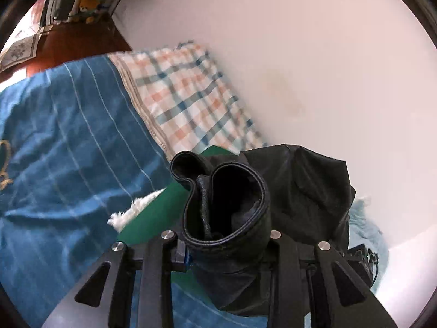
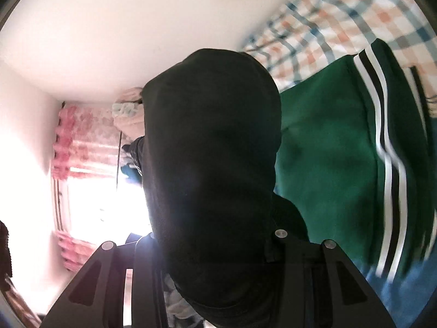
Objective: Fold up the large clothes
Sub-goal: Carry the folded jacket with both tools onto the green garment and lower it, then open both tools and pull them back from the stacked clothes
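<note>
Spreading beyond your left gripper (image 1: 226, 248), clenched on the black garment (image 1: 300, 191), lie blue blanket (image 1: 68, 150) and plaid sheet (image 1: 191, 95); your right gripper (image 2: 218, 259) grasps the same garment, green jacket (image 2: 327, 150) to its right.

Matte black left gripper (image 1: 226, 246): two flat angular arms spreading outward, each pierced by a triangular cut-out and capped with a round silver screw, two more silver screws nearer the middle, slim black bars between, a small blue tab on the inner left bar. Same build on the right gripper (image 2: 215, 246): black plates, triangular openings, round silver screw heads near the tips, parallel black rails down the centre.
</note>
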Tool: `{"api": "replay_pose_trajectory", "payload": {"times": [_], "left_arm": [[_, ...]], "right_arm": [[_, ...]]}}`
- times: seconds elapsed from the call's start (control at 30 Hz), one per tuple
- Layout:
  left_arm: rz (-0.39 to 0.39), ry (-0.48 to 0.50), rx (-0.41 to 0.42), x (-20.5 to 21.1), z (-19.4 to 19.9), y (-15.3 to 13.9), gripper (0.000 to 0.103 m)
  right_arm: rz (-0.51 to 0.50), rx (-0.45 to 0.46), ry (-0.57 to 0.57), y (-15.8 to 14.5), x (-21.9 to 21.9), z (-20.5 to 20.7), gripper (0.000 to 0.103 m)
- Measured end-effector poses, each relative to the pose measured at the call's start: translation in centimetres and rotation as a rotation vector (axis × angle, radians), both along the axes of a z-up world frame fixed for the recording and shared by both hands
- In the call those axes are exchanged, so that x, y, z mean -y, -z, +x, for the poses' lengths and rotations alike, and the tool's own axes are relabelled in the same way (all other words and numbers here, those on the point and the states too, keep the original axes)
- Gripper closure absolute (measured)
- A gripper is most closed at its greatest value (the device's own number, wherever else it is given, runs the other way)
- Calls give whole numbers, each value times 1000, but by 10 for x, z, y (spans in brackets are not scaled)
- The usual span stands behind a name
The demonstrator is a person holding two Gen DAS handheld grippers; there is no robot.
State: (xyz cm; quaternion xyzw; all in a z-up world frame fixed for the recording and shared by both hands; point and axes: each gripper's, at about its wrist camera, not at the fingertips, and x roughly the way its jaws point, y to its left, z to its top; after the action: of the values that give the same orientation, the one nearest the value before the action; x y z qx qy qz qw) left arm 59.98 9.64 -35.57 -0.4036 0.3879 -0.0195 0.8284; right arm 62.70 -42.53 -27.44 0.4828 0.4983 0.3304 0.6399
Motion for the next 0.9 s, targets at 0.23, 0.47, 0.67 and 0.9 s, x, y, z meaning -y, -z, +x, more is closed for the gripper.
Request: {"api": "replay_pose_trajectory", "payload": {"times": [0.23, 0.47, 0.67, 0.9], "left_arm": [[34, 86, -125, 27, 58, 97, 70], [256, 201, -158, 47, 63, 86, 44], [574, 245, -161, 71, 49, 58, 8], [750, 300, -124, 89, -1, 5, 5]], "right_arm": [[-40, -119, 13, 110, 29, 57, 60], [-458, -70, 50, 55, 16, 39, 28], [-1071, -12, 133, 3, -29, -10, 9], [-1367, -33, 181, -42, -58, -114, 7]]}}
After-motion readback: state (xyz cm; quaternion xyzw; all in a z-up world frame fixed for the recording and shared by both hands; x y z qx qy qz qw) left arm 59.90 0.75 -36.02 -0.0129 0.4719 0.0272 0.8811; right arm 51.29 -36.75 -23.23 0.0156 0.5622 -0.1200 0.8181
